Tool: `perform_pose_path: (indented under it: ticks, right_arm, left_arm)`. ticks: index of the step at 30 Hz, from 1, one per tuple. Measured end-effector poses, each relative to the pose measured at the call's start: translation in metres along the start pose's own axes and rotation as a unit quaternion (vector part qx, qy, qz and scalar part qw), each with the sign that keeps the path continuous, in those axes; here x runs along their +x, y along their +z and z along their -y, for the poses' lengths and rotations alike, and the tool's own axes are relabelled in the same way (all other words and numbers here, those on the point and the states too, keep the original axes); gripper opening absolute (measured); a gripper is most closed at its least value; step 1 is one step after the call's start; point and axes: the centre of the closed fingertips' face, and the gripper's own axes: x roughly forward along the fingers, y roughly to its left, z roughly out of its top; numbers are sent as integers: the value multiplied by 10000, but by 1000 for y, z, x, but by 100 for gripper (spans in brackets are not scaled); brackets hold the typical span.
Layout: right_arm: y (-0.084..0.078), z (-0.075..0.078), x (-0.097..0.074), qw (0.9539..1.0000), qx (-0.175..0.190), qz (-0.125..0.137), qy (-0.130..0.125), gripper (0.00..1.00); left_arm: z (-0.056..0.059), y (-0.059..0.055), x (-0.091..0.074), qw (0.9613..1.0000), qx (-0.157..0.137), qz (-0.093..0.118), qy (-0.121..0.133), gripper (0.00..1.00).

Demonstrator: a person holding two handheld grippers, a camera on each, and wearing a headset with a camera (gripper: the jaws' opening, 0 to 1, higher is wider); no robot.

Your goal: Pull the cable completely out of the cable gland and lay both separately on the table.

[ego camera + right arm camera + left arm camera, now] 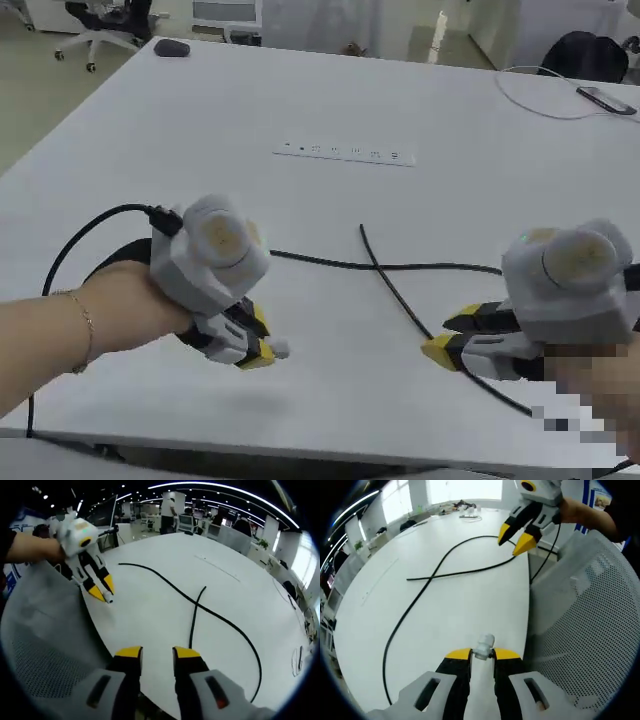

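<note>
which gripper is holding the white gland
The left gripper, shut on the white cable gland; the right gripper has its jaws apart with nothing between them.

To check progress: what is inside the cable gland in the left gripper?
No cable leaves the cable gland; the black cable lies apart on the table. The gland's bore is hidden by the fingers.

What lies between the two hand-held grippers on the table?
The black cable, crossing over itself on the white table; the head view shows it.
</note>
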Motion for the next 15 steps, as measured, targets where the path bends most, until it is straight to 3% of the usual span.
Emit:
perform_pose_path:
  ticks: [4, 9, 11, 13, 15]
  right_arm:
    - [-11, -2, -21, 9997, 177, 66, -162, 25]
    - [-16, 2, -33, 9991, 268, 81, -327, 25]
    - [-15, 3, -37, 9988, 342, 115, -340, 26]
    - [-14, 3, -39, 9987, 347, 137, -350, 26]
    - [-13, 3, -40, 9987, 343, 118, -349, 26]
  left_arm:
    - [-3, -12, 22, 9994, 180, -242, -142, 17]
    - [-1, -27, 39, 9988, 88, -453, -168, 17]
    - [-3, -28, 40, 9989, 69, -452, -128, 18]
    - [-3, -28, 38, 9988, -230, -399, -178, 26]
    - [-5, -22, 29, 9983, -526, -192, -171, 35]
